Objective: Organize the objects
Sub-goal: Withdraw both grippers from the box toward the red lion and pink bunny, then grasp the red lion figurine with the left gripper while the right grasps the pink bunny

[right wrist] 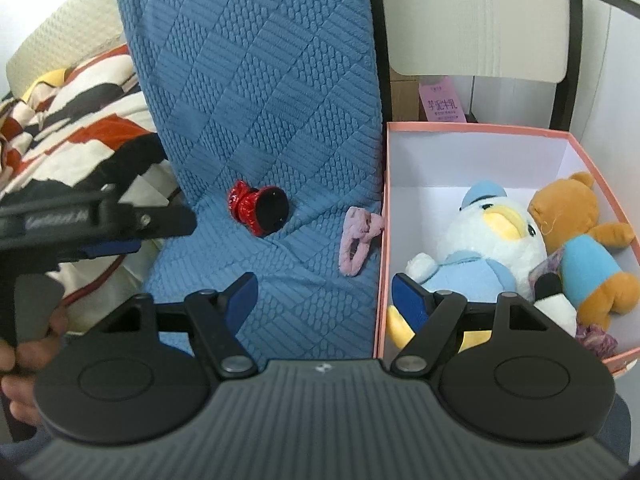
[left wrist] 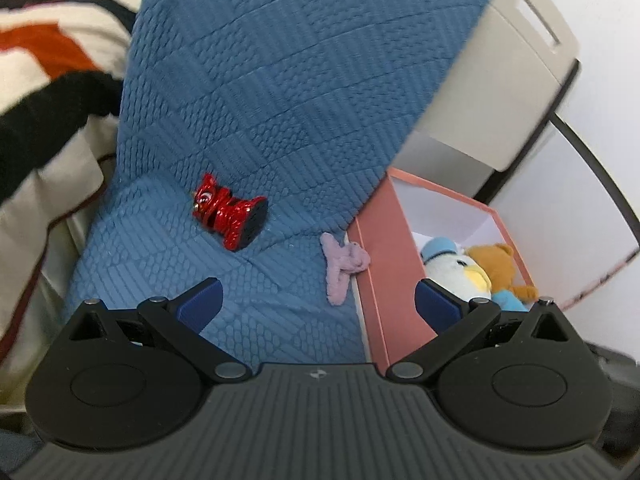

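A red lion figurine (left wrist: pixel 229 216) lies on its side on the blue quilted seat cover (left wrist: pixel 260 100); it also shows in the right wrist view (right wrist: pixel 258 206). A pink fluffy hair claw (left wrist: pixel 342 266) (right wrist: pixel 358 240) lies on the cover against the pink box (left wrist: pixel 376 280) (right wrist: pixel 382 240). The box holds a white duck plush (right wrist: pixel 480 248) and a brown bear plush (right wrist: pixel 580 248). My left gripper (left wrist: pixel 316 300) is open and empty above the cover, also seen from the side in the right wrist view (right wrist: pixel 132 228). My right gripper (right wrist: pixel 324 300) is open and empty over the box's left wall.
A striped red, black and cream blanket (left wrist: pixel 48 72) lies left of the blue cover. A beige chair back (right wrist: pixel 476 16) with a black frame stands behind the box. A pink carton (right wrist: pixel 440 104) sits behind the box. White wall at the right.
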